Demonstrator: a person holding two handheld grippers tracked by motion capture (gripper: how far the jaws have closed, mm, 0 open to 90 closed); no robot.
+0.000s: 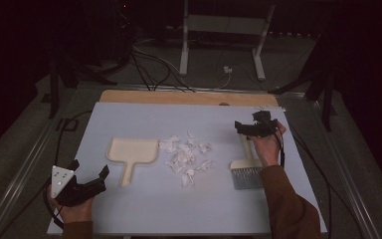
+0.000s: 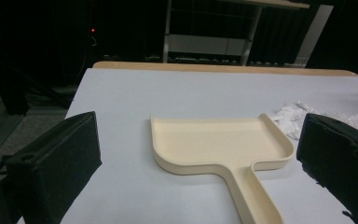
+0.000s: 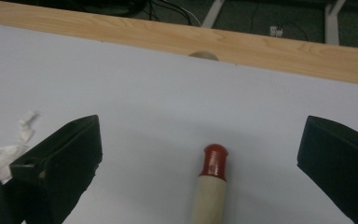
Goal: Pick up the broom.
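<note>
Cream plastic formed the dustpan (image 1: 132, 151), which lay flat on the pale tabletop (image 1: 144, 214) with its handle pointing toward the person. Just to its right, a scatter of crumpled white paper scraps (image 1: 185, 157) sat near the middle of the sheet. Farther right lay a brush (image 1: 246, 169) with grey bristles nearest the person and a pale wooden handle ending in a red tip (image 3: 215, 161). The left gripper (image 1: 87, 175) hovered at the near left corner, its fingers (image 2: 56, 163) spread wide with the dustpan ahead of them and nothing held. The right gripper (image 1: 255, 127) hung over the far end of the brush handle, its fingers (image 3: 58, 165) wide apart on either side of the red tip without touching it.
</note>
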